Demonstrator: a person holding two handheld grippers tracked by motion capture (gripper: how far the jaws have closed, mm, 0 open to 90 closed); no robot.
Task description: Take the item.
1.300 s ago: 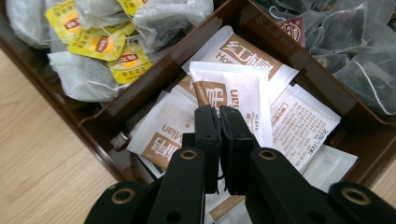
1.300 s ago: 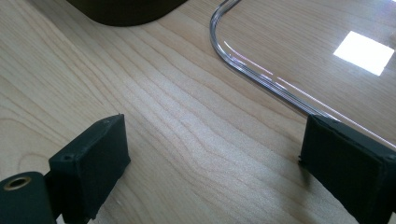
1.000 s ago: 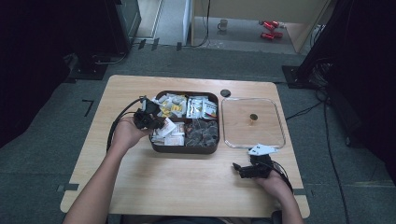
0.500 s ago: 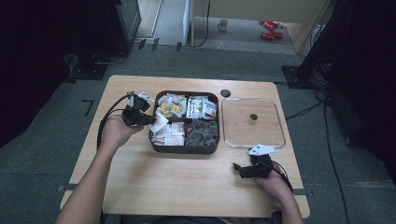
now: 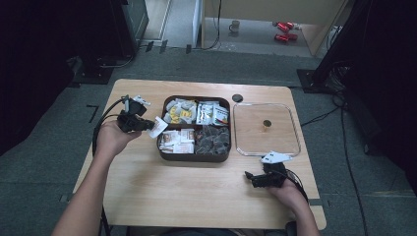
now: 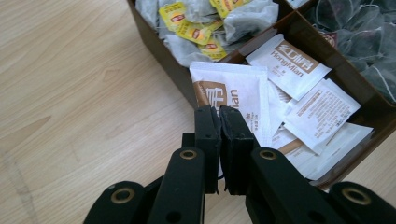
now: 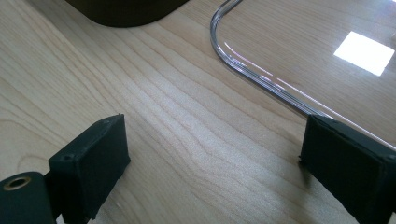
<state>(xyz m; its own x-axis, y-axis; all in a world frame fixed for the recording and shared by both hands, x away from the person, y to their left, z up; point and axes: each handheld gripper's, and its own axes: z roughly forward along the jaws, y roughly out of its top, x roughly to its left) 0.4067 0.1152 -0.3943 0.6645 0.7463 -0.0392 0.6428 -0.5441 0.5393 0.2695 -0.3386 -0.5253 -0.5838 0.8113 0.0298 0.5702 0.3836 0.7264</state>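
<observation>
- Tea sachet (image 6: 243,95), white with brown "HongMian" print, is pinched by one edge in the left gripper (image 6: 219,122), hanging over the brown organiser box's (image 5: 194,157) left wall, above the sachet compartment.
- Judged step: carrying it out; next, clear the wall and set it on bare table (image 5: 147,182).
- Right gripper (image 7: 212,154) rests with jaws wide, nothing between them, beside the clear lid (image 5: 266,129).
- Yellow-tagged teabags (image 6: 196,28) lie farther off; nothing blocks the way.
</observation>
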